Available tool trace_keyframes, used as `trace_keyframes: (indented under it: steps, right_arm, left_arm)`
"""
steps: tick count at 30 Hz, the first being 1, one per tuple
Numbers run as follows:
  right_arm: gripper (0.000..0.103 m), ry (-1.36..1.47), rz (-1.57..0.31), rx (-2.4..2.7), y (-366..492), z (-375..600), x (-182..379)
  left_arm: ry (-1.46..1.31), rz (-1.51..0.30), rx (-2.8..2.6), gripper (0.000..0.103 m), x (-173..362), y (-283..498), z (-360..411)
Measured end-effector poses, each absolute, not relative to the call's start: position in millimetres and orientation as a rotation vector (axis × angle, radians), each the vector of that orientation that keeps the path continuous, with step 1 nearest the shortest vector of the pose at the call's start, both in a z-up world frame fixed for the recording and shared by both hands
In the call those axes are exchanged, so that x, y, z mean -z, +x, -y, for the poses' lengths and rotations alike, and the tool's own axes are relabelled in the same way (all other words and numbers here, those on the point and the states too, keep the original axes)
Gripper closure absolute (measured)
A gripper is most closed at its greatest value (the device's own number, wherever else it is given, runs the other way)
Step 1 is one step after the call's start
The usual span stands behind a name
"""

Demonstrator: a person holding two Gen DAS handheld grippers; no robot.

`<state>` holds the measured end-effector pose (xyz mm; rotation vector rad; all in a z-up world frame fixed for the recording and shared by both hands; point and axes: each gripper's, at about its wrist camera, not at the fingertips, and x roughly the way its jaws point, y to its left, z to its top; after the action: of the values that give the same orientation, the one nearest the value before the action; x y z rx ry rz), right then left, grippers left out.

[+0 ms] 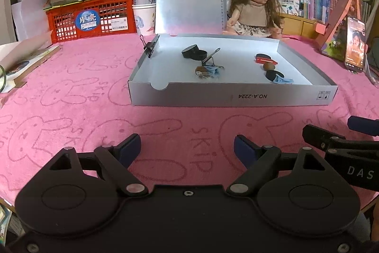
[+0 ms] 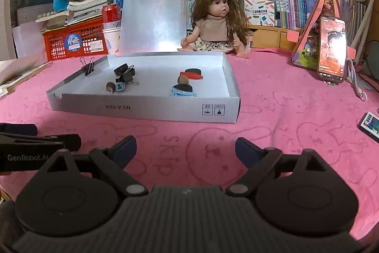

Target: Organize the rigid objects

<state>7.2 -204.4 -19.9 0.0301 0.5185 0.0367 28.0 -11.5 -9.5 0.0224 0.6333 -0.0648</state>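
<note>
Left wrist view: the left gripper (image 1: 187, 146) hovers low over a pink towel (image 1: 71, 91) printed with rabbits, its 2 jaws spread wide apart with nothing between them. Ahead lies a shallow white box (image 1: 227, 96), open at the top. Inside it, small items sit in 2 loose groups. On the left: a black round tin (image 1: 193, 51), a black binder clip (image 1: 210, 58) and a small blue clip (image 1: 212, 70) touching a brown nut-like piece. On the right: a red flat piece (image 1: 266, 60), a brown ball, a black disc and another blue clip (image 1: 283, 80). A further binder clip (image 1: 150, 46) is clamped on the box's left wall. Part of the right gripper shows at the right edge. A doll (image 1: 253, 6) sits behind the box, a phone (image 1: 354, 44) stands at right.

Right wrist view: the right gripper (image 2: 186, 148) likewise hangs over the towel, jaws well apart and empty. The same box (image 2: 142, 108) lies ahead and to the left, both groups visible inside; the left gripper's arm enters at the left edge.

These pieces look light, hard and small. The round tin and disc are probably smooth and could slip, so pinching across their flat faces or straight sides seems safest. The binder clips are best taken by the stiff black body, not the thin wire handles. The thin cardboard box may slide if nudged.
</note>
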Motion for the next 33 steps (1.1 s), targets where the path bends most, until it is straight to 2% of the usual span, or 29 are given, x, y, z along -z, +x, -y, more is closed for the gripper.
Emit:
trace_keyframes:
  steps: [6, 16, 19, 33]
  right_arm:
    - [0.007, 0.017, -0.535, -0.037, 6.9, 201.1, 26.0]
    - [0.0, 0.008, -0.545, -0.039, 7.9, 200.3, 27.9]
    - [0.0, 0.003, -0.549, -0.039, 8.0, 199.9, 28.0]
    - [0.0, -0.001, -0.561, -0.032, 8.5, 199.2, 27.6]
  left_arm:
    - [0.024, -0.635, 0.067, 0.014, 10.3, 28.5, 12.5]
    - [0.025, -0.645, 0.056, 0.009, 11.2, 29.4, 10.6]
    - [0.014, -0.647, 0.021, 0.001, 12.5, 28.4, 8.2]
    - [0.017, -0.641, 0.03, 0.001, 14.0, 27.3, 4.9]
